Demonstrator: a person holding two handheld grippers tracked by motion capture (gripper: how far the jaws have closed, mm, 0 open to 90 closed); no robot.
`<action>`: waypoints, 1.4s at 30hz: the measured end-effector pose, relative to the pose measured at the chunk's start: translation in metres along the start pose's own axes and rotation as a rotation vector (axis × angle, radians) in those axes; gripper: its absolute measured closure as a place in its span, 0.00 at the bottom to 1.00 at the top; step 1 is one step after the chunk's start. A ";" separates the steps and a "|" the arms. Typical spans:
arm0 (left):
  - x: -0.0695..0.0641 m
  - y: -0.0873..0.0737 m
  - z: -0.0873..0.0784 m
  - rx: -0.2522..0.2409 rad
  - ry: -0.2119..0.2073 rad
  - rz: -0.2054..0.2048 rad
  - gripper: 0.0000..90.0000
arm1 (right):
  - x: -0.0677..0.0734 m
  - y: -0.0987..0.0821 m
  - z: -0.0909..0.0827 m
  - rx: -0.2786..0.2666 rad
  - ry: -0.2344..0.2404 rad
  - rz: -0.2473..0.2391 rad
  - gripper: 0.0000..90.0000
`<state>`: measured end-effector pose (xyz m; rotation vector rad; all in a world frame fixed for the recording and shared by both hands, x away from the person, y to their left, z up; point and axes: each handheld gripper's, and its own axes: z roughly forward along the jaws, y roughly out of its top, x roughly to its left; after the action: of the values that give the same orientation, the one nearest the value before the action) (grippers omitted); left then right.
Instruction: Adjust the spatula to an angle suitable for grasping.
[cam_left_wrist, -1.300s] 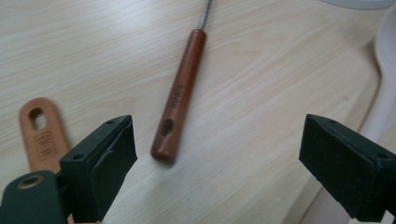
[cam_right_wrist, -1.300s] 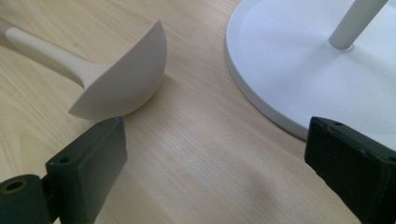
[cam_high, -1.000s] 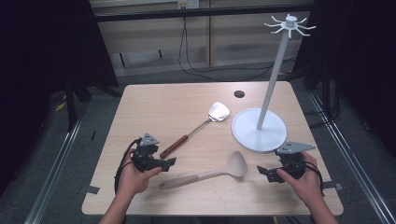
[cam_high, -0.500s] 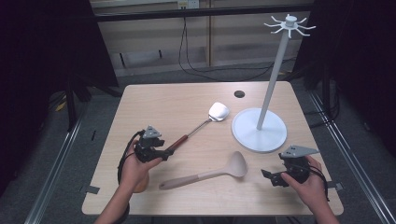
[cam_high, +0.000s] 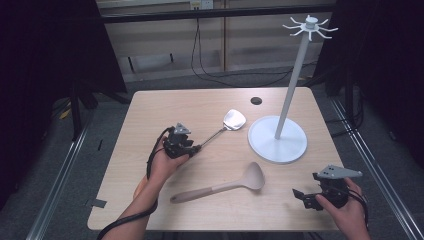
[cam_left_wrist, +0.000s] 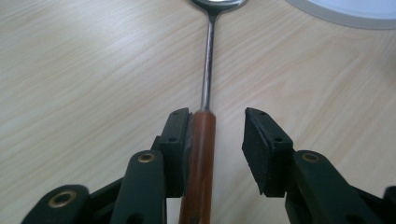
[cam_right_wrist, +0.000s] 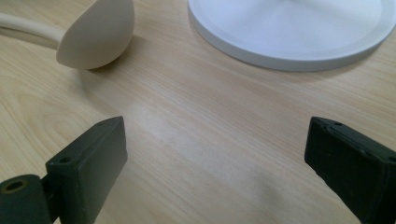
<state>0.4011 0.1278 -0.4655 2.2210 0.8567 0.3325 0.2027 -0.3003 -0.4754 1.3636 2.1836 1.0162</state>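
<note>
A metal spatula (cam_high: 234, 119) with a red-brown wooden handle (cam_left_wrist: 201, 154) lies on the table, its head pointing toward the white stand. My left gripper (cam_high: 192, 147) sits low over the handle's end. Its jaws have just been closing around the handle. In the left gripper view (cam_left_wrist: 217, 119) one pad touches the wood and the other stands a gap away. A beige ladle (cam_high: 225, 187) lies nearer the front edge, and its bowl (cam_right_wrist: 95, 35) lies ahead of my right gripper (cam_right_wrist: 215, 135). That gripper (cam_high: 302, 195) is wide open over bare table near the front right corner.
A white hanging stand rises from a round base (cam_high: 277, 140) at the right, with hooks at its top (cam_high: 310, 25). The base's rim (cam_right_wrist: 299, 51) lies just ahead of the right gripper. A small dark disc (cam_high: 256, 100) sits near the far edge.
The left hand moved away from the front edge onto the spatula's handle, and its jaws narrowed around the wood. The right hand drew back toward the front right corner.
</note>
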 end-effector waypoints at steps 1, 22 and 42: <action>0.000 0.004 0.005 0.011 -0.007 0.005 0.70 | -0.001 -0.001 -0.002 0.002 -0.002 -0.002 0.06; -0.005 0.040 0.074 0.152 -0.006 0.066 0.70 | -0.006 -0.001 -0.008 -0.030 -0.010 0.014 0.06; -0.012 0.052 0.055 0.138 -0.118 0.219 0.94 | -0.011 -0.001 -0.003 -0.025 0.011 0.018 0.07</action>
<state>0.4426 0.0635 -0.4673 2.4434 0.5899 0.2484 0.2051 -0.3110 -0.4746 1.3722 2.1634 1.0563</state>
